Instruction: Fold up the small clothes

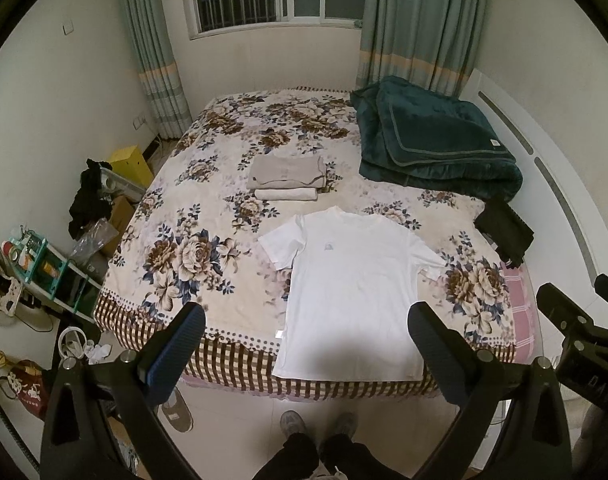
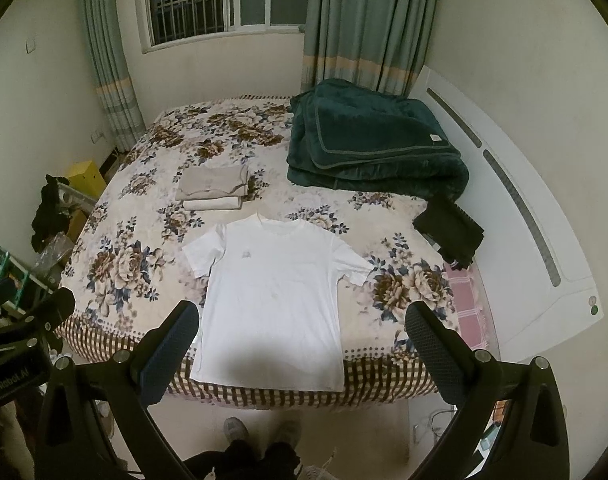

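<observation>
Both grippers, left gripper (image 1: 306, 332) and right gripper (image 2: 301, 330), spread wide, empty, above white T-shirt (image 1: 354, 280)

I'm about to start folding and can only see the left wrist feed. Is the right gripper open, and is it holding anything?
Observer: In the right wrist view, the right gripper is open and holds nothing. Its fingers frame the lower part of the flat white short-sleeved T-shirt.
Operator: What's beyond the near right corner of the floral-covered bed? The right gripper blocks that for me.
Observer: The curved white headboard ends there, with two small round marks near its tip.
</observation>
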`<action>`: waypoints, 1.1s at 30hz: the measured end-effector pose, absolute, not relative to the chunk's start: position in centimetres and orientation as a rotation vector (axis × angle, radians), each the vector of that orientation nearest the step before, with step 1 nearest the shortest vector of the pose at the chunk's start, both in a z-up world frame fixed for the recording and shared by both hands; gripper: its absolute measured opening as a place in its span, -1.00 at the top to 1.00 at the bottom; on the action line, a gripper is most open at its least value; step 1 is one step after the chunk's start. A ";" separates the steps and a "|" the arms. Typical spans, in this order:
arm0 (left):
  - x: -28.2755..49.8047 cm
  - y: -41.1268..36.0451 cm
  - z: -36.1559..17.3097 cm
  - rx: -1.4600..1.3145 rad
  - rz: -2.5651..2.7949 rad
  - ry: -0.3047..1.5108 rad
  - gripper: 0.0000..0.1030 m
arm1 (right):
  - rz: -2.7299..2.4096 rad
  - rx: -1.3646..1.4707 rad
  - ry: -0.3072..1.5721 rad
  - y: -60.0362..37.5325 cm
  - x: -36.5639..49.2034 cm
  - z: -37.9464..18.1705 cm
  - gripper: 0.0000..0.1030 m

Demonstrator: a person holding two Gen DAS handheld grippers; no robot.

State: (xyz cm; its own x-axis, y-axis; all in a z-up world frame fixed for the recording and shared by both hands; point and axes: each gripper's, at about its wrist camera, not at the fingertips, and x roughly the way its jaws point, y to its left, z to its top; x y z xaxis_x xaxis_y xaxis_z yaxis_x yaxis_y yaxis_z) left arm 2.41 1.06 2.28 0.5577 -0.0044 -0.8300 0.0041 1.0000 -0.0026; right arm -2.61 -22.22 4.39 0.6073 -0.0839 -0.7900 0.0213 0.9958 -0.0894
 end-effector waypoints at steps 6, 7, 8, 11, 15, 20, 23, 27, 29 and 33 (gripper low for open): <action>2.6 1.0 2.3 -0.002 -0.008 0.977 -1.00 | -0.061 -0.071 0.915 -22.3 -2.6 4.8 -1.00; 2.5 0.7 2.7 -0.001 -0.006 0.975 -1.00 | -0.061 -0.071 0.915 -22.3 -2.6 4.8 -1.00; 2.5 0.7 2.7 -0.002 -0.005 0.974 -1.00 | -0.061 -0.072 0.916 -22.3 -2.6 4.8 -1.00; 2.7 0.5 2.8 -0.001 -0.004 0.972 -1.00 | -0.061 -0.074 0.915 -22.2 -2.6 4.8 -1.00; 2.7 0.5 2.9 -0.002 -0.005 0.971 -1.00 | -0.063 -0.070 0.915 -22.0 -2.6 4.9 -1.00; 2.7 0.6 2.9 -0.002 -0.005 0.971 -1.00 | -0.062 -0.070 0.914 -22.1 -2.5 5.0 -1.00; 2.7 0.6 2.9 -0.004 -0.007 0.970 -1.00 | -0.062 -0.072 0.915 -22.1 -2.5 5.0 -1.00; 3.2 0.3 3.5 -0.008 -0.009 0.970 -1.00 | -0.063 -0.072 0.913 -22.1 -2.5 5.0 -1.00; 3.0 0.3 3.3 -0.004 -0.008 0.968 -1.00 | -0.062 -0.070 0.913 -22.1 -2.5 4.9 -1.00; 3.4 0.0 3.7 -0.006 -0.009 0.966 -1.00 | -0.061 -0.070 0.913 -22.1 -2.6 4.9 -1.00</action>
